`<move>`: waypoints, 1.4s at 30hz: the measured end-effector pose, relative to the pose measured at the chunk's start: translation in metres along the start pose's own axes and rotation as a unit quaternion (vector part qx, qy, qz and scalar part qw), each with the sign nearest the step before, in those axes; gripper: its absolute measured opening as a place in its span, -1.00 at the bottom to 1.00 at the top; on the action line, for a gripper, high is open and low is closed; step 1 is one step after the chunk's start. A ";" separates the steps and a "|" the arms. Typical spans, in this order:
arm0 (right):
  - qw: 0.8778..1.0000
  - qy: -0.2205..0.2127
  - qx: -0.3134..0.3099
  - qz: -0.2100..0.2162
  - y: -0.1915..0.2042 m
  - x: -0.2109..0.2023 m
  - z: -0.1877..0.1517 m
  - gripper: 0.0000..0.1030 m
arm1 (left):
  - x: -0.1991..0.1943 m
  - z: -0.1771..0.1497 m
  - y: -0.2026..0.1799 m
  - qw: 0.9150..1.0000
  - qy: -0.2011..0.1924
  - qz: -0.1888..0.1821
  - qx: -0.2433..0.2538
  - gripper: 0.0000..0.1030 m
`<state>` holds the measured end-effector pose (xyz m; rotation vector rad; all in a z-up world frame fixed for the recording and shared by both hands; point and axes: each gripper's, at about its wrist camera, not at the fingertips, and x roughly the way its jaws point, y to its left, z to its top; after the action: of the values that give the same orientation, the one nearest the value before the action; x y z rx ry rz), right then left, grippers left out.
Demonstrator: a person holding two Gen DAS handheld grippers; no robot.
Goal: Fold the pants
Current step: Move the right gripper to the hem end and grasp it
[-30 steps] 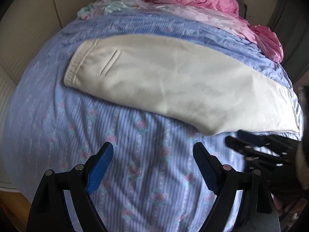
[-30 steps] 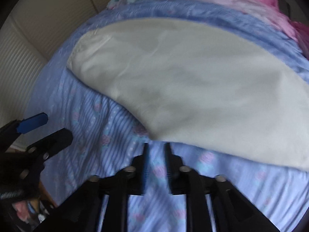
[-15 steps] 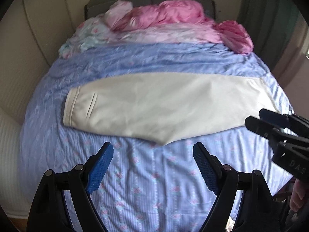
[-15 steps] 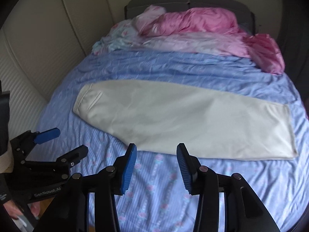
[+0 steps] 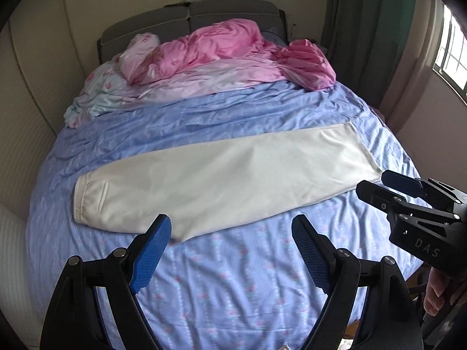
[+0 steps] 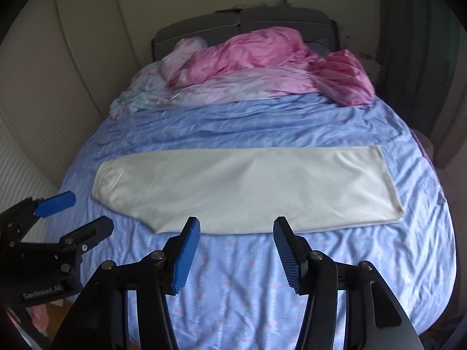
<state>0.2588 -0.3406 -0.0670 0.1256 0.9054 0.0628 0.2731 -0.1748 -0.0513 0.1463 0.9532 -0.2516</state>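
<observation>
- Two claws, both mine, hang empty above the foot of the bed: my left gripper (image 5: 230, 250) stands wide, and my right gripper (image 6: 237, 250) has just been opening, its jaws now about half apart with nothing between them.
- The cream pants (image 6: 248, 186) lie flat across the blue floral sheet (image 6: 233, 291), already folded leg on leg, waistband toward the wall side, cuffs toward the curtain side.
- My judgement: the next fold brings cuffs to waistband. I would pinch the two cuff corners (image 5: 359, 151), one claw each, both layers together.
- Lift only enough to clear the sheet, carry across evenly, and lay edge on edge so the legs don't skew.
- Risk: soft fabric may slip a layer, or the sheet may get pinched along with it.
- The crotch point (image 6: 156, 229) juts toward me; worth tucking flat before folding.
- Containers: none in view. The pink duvet (image 5: 227, 49) is heaped by the headboard, well apart from the pants.
</observation>
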 end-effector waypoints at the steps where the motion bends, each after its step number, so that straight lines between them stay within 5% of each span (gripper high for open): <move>1: 1.000 0.000 0.003 -0.001 -0.009 -0.002 0.000 0.05 | 0.000 0.003 -0.012 1.000 0.001 0.001 -0.002 0.64; 13: 1.000 0.011 0.003 0.019 -0.156 -0.004 0.015 0.05 | 0.025 0.032 -0.139 0.999 0.010 0.020 -0.024 0.66; 24: 0.998 0.019 0.045 0.030 -0.281 0.032 0.038 0.05 | 0.101 0.082 -0.241 0.999 0.028 0.003 -0.017 0.71; 32: 0.993 0.035 0.096 0.054 -0.370 0.116 0.052 0.05 | 0.192 0.110 -0.286 0.998 0.050 0.025 0.006 0.71; 42: 0.986 0.070 0.130 0.076 -0.424 0.223 0.038 0.05 | 0.294 0.122 -0.319 0.996 0.078 0.039 0.029 0.71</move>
<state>0.4270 -0.7399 -0.2755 0.4379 1.0400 0.0969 0.4433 -0.5531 -0.2266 0.2593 1.0934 -0.1982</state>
